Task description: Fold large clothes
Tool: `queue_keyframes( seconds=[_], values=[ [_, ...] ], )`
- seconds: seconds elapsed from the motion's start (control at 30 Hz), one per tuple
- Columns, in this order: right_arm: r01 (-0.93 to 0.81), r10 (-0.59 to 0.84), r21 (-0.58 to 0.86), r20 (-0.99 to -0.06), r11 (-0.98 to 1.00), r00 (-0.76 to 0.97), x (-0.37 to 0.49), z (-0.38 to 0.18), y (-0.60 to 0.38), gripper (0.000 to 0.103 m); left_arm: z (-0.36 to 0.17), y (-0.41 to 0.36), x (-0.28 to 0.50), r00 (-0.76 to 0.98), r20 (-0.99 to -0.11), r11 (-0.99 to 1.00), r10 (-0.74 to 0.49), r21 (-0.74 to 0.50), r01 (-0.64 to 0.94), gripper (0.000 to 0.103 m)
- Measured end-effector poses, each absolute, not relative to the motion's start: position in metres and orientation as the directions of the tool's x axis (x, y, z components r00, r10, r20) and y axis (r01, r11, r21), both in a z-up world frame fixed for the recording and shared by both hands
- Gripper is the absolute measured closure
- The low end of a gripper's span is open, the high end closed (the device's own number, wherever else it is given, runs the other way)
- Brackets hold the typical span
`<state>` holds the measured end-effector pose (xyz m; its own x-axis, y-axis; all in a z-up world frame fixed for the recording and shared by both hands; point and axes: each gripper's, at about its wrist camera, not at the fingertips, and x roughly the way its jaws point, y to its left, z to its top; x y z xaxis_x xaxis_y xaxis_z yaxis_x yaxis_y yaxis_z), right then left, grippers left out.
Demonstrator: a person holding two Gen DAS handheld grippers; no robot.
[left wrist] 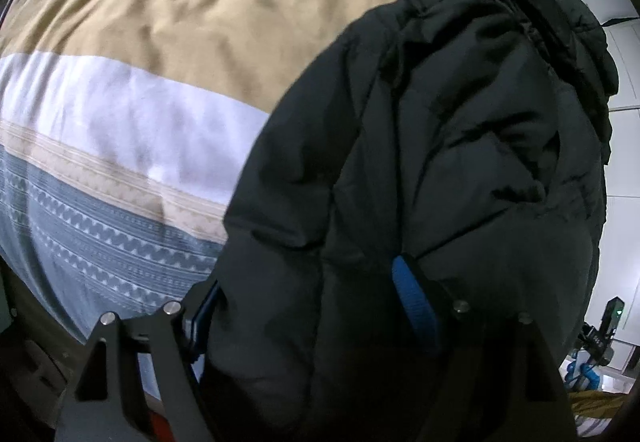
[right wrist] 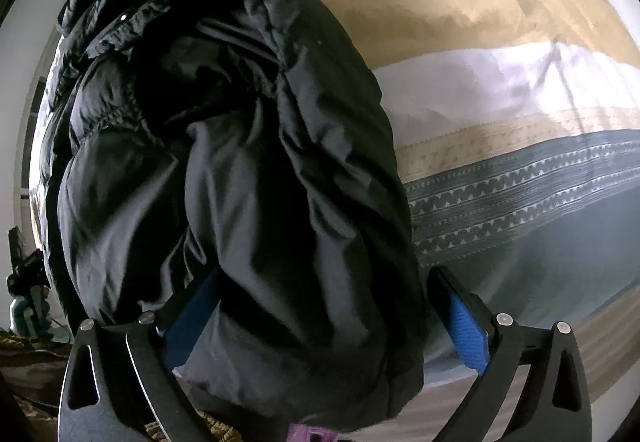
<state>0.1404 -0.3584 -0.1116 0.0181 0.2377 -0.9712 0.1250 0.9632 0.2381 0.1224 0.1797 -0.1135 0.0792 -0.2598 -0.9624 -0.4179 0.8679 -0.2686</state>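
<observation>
One bed [left wrist: 120, 102] carries a striped cover in tan, white and grey-blue bands; white wall panels stand at far right. The black padded jacket [left wrist: 440, 162] hangs bunched above it. Left gripper [left wrist: 308, 294] is clamped on jacket fabric; right gripper [right wrist: 320, 306] likewise grips a thick fold.

Black hand-held gripper [right wrist: 324, 306] frames, silver screws, blue finger pads [right wrist: 466, 334].
</observation>
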Motion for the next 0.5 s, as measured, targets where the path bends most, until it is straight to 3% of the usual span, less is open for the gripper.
queue_keyframes(
  seconds=[0.37,0.5],
  values=[
    [0.163,0.334,0.329,-0.943,0.930,-0.003,0.137,-0.142,-0.357,0.002,-0.112,0.172,0.141,0.063,-0.958,0.858,-0.278,-0.277,-0.432,0.027],
    [0.163,0.368,0.360,-0.929,0.919,-0.025,0.128,-0.149,-0.354,0.010,-0.112,0.164,0.145,0.073,-0.952,0.849,-0.299,-0.300,-0.434,0.028]
  ],
)
